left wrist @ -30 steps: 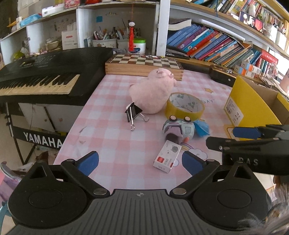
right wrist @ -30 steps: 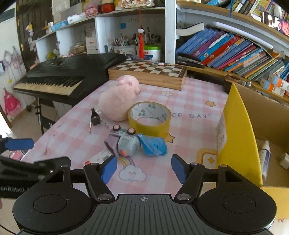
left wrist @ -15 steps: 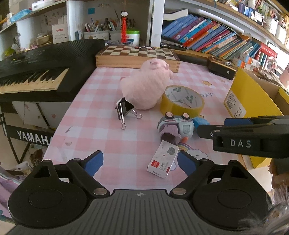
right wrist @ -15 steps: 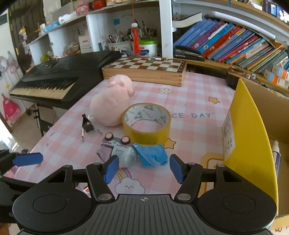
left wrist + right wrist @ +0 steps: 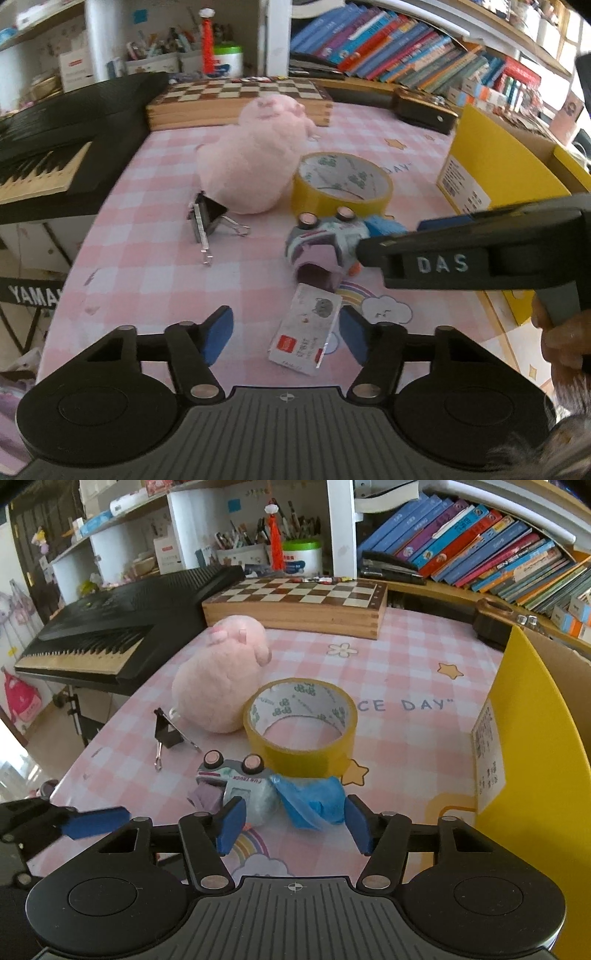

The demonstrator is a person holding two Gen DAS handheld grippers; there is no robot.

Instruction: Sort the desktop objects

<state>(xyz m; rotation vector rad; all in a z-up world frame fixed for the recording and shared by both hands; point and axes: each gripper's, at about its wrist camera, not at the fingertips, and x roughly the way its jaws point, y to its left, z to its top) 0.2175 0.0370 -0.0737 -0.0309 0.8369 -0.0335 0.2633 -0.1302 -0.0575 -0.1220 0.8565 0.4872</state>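
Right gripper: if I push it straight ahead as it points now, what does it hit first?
Most likely the blue bag, which lies just ahead between the open right gripper's fingers. The toy truck sits near the left finger and might be clipped too; depth is hard to judge.

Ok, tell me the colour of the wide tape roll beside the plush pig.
Yellow wide tape roll, white inside with green marks; clearest in the right wrist view.
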